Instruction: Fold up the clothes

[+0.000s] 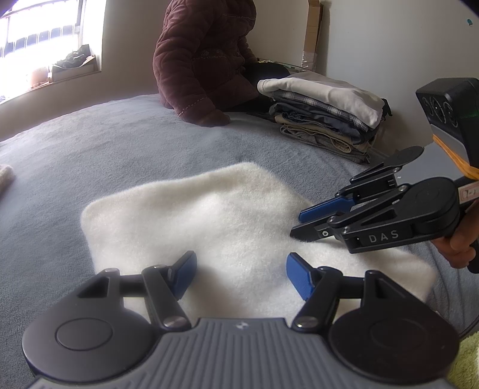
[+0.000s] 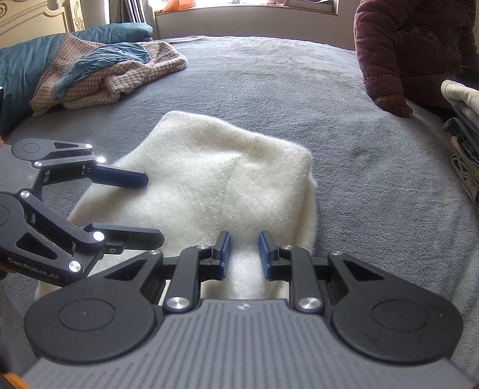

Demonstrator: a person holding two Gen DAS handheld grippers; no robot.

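Grey bedding (image 2: 269, 89) is spread with a folded white fleece garment (image 1: 209, 215) at its middle. Above it the left gripper (image 1: 241, 273) is held wide apart, nothing clasped. The right gripper (image 2: 245, 251) is kept narrow, nothing pinched. Stacked clothes (image 1: 323, 110) and a seated person's sleeve (image 1: 179, 74) are seen behind; rumpled knitwear (image 2: 113, 77) lies apart.

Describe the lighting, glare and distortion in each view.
Left wrist view: the window at upper left is blown out to white, and the fisheye bends the grey bed cover into a dome. Right wrist view: daylight from the far window puts bright glints on the left gripper's screws; the white fleece garment stays evenly lit, and the corners go dark.
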